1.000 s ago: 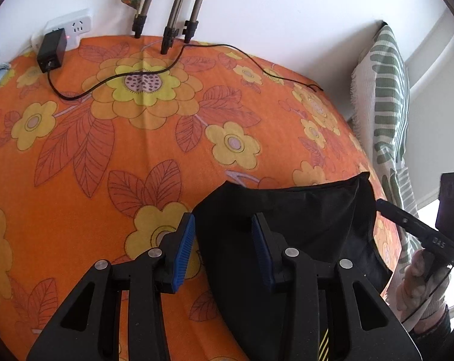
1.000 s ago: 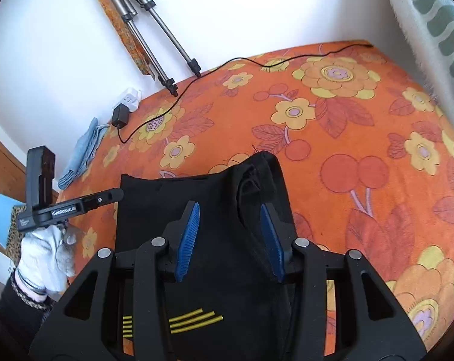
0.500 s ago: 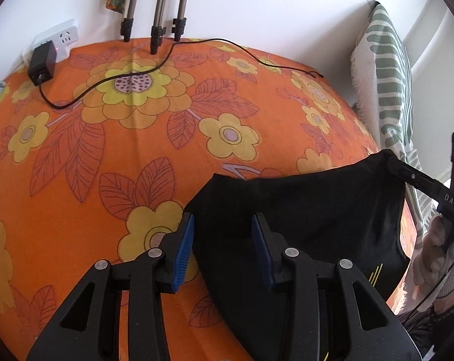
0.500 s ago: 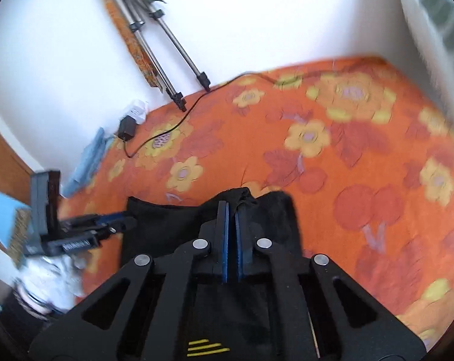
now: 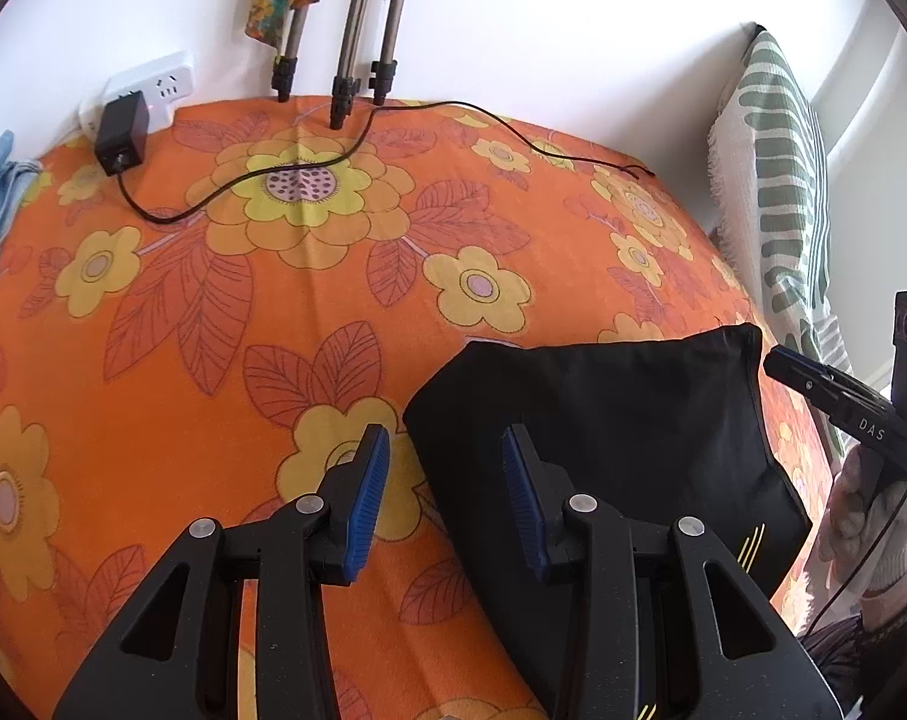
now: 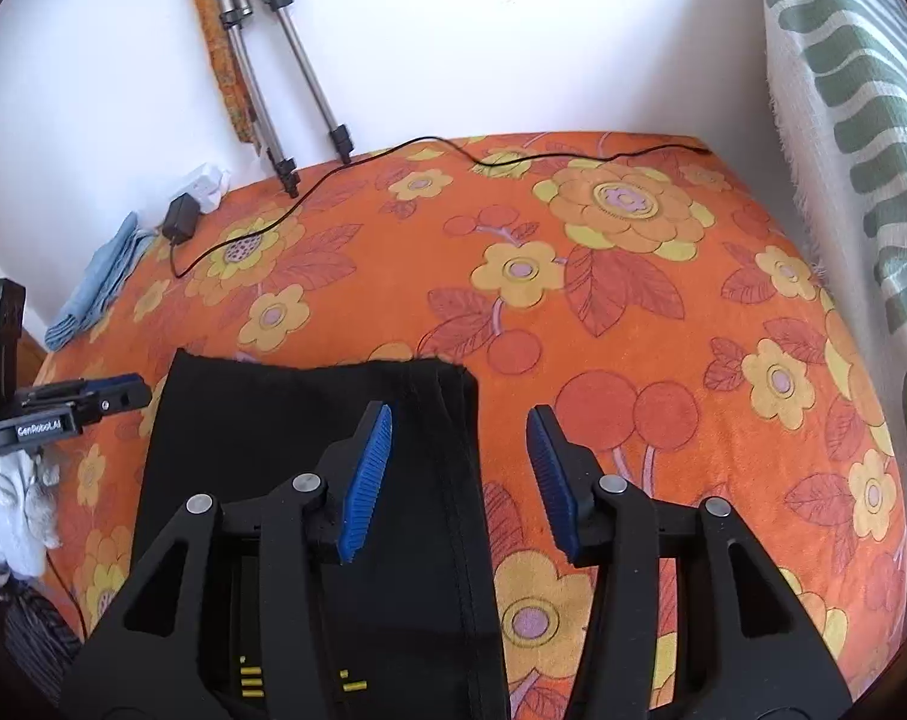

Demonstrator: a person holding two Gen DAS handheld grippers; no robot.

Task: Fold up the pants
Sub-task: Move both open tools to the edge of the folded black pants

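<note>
Nearest my right gripper [image 6: 459, 474], jaws opening after a brief pinch, nothing between the pads; the pants [image 6: 309, 450] dropped, far edge now square. Left gripper [image 5: 444, 495] apart, empty. Pants lie flat on the orange bedspread [image 6: 633, 300]; fold looks set.

Black pants [image 6: 309, 420] lie folded flat on an orange flowered bedspread [image 6: 633, 312], making a neat dark rectangle with a straight far edge. Small yellow stripes mark the near end. A stitched seam runs along the edge that lies between the fingers of the right gripper [image 6: 459, 474], whose jaws are opening above the fabric.
</note>
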